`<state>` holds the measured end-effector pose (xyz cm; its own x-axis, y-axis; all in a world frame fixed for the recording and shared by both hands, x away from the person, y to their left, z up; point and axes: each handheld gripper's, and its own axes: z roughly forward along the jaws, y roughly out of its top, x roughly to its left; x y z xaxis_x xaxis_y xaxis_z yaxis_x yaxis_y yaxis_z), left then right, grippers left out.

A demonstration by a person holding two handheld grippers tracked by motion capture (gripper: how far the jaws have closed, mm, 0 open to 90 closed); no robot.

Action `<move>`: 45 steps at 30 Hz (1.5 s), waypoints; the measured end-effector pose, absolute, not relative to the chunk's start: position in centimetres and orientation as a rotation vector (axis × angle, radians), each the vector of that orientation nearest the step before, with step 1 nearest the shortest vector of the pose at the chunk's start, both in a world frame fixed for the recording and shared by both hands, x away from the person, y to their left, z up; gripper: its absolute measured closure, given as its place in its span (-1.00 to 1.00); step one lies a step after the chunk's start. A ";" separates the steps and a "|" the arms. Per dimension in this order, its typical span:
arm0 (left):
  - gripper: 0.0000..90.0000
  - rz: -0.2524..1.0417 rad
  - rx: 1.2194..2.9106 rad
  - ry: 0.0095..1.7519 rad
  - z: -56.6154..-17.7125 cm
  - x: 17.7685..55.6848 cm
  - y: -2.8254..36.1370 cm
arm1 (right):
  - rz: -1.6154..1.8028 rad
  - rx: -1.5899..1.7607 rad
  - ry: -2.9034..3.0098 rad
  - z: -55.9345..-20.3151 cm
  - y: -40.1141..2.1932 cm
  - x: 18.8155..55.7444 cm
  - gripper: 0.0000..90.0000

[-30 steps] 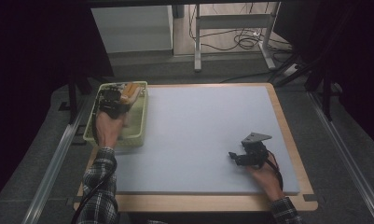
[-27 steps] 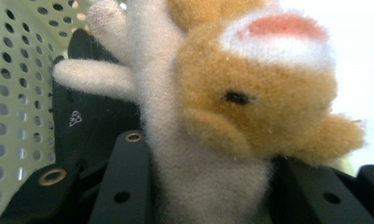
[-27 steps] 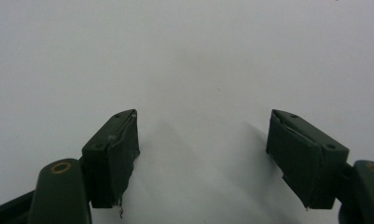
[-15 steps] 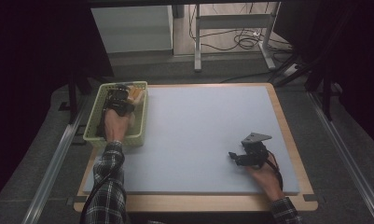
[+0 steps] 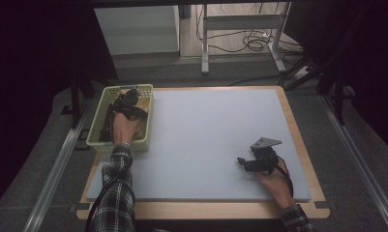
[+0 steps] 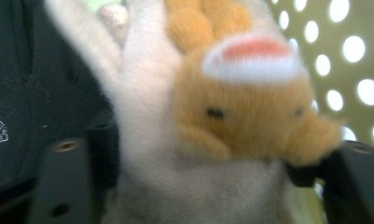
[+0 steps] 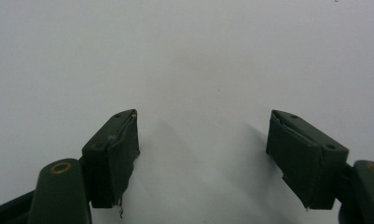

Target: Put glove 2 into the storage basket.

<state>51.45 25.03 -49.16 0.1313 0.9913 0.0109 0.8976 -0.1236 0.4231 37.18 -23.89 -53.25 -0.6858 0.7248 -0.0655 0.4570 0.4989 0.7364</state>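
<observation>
An orange and white plush toy (image 6: 231, 116) lies in the pale green basket (image 5: 96, 126) at the table's left, and its orange part (image 5: 143, 104) pokes out beside the hand. My left gripper (image 5: 128, 99) reaches down into the basket. In the left gripper view its jaws have just been opening, and my left gripper (image 6: 208, 177) now stands open with the toy filling the gap between them. My right gripper (image 5: 245, 163) rests low over the grey mat at the front right. It is open (image 7: 203, 154), with only bare mat between its pads.
A black fabric item (image 6: 26, 93) lies in the basket beside the toy, against the perforated wall (image 6: 352, 60). The grey mat (image 5: 206, 130) covers most of the wooden table (image 5: 201, 212). Table legs and cables (image 5: 249, 41) stand on the floor beyond the far edge.
My left hand has sunk from above the basket down into it, taking the orange toy with it. The right hand and its gripper have kept still.
</observation>
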 end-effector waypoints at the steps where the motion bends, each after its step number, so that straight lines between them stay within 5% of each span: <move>1: -0.48 0.408 2.090 1.833 -49.1 51.4 25.1 | 1.009 0.984 2.380 -53.3 -23.9 37.2 -0.45; 5: -0.74 0.390 2.047 1.833 -48.6 51.2 25.5 | 1.009 0.984 2.379 -53.3 -23.9 37.2 -0.45; 45: -0.95 0.464 1.962 1.542 -45.2 45.3 29.0 | 0.997 0.982 2.374 -53.2 -23.8 37.1 -0.48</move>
<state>45.32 29.03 -45.20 0.2662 0.9600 -0.0871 0.7528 -0.1506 0.6407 37.13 -23.84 -53.24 -0.6816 0.7277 -0.0764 0.4550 0.5033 0.7346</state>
